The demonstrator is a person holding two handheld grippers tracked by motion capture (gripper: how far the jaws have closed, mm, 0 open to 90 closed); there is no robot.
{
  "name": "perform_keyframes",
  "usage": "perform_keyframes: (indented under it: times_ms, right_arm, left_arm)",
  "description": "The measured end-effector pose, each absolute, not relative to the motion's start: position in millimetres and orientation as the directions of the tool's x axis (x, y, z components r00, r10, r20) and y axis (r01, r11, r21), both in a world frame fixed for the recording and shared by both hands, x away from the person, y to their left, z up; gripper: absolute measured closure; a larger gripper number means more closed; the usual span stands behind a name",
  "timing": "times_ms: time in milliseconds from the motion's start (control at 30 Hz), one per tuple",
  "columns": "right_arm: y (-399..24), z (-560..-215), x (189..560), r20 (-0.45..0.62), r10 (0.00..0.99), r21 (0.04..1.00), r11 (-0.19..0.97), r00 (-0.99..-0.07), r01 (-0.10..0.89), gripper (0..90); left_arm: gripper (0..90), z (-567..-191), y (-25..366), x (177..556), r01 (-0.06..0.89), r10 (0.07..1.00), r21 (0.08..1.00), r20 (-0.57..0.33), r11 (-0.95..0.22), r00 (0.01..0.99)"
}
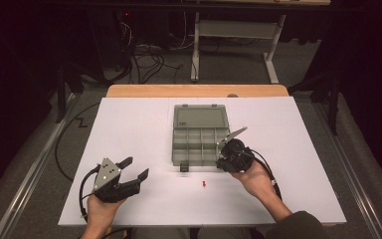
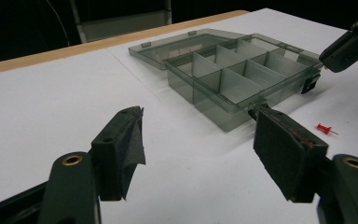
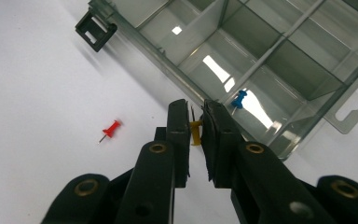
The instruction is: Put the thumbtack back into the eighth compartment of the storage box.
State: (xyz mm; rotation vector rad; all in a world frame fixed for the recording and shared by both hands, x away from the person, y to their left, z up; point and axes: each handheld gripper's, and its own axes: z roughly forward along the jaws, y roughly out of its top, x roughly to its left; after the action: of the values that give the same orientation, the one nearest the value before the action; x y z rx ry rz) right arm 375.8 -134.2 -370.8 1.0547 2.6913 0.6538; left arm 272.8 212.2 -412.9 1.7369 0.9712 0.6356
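A clear grey compartment box lies open mid-table, its lid folded back flat. My right gripper is shut on a small yellow pushpin and hovers at the box's near right corner. One blue pushpin lies in the compartment just beyond the jaws. On the white table in front of the box sits a red pushpin, also seen in the right gripper view. My left gripper rests at the near left, jaws open and empty, aimed toward the box.
The box's dark front latch sticks out toward me. The white table top ends in a wooden edge at the back. Cables and a desk frame stand on the floor beyond.
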Motion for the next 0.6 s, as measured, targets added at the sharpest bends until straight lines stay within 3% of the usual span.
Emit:
perform_keyframes:
  times_ms: [600]
  right_arm:
    - [-144, -370, 395, -0.016, 0.725, 0.461, 0.617, -0.689, 0.638, 83.2]
  left_arm:
    - [33.1, -413, 212, 273, 0.314, 0.842, 0.933, -0.025, -0.173, 0.539]
